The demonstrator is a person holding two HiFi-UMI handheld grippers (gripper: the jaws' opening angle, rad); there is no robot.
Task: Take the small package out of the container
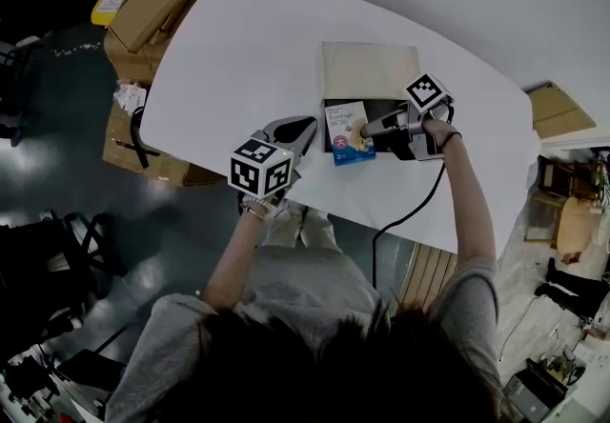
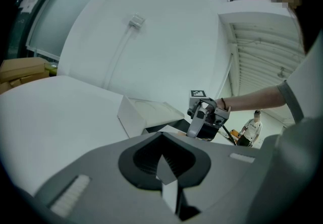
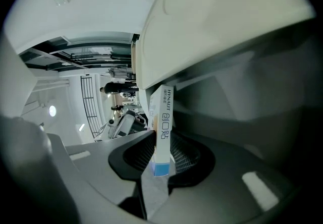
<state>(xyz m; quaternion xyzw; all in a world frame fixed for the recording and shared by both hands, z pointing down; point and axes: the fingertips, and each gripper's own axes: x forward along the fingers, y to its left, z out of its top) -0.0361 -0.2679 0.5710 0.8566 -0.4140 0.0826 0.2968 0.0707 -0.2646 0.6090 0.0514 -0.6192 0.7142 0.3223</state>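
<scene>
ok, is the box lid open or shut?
Open: the lid is swung back behind the box, and the box's dark inside shows.

In the head view, even overhead light is washing the white worktop (image 1: pixel 238 40) almost blank, while the floor (image 1: pixel 57 183) around it is sinking into gloom, with pale glare patches shining at the left. The wide lens is bowing the worktop's edges. Both gripper views are curving hard and darkening to black at the corners. In the left gripper view, the left gripper (image 2: pixel 166 177) is blurring softly close to the lens under a cool, flat cast. In the right gripper view, the container lid (image 3: pixel 217 21) is glaring pale and shading the hollow beneath it, the small package (image 3: pixel 164 117) is showing its print sharply, and a lamp (image 3: pixel 52 111) is glowing far left.
</scene>
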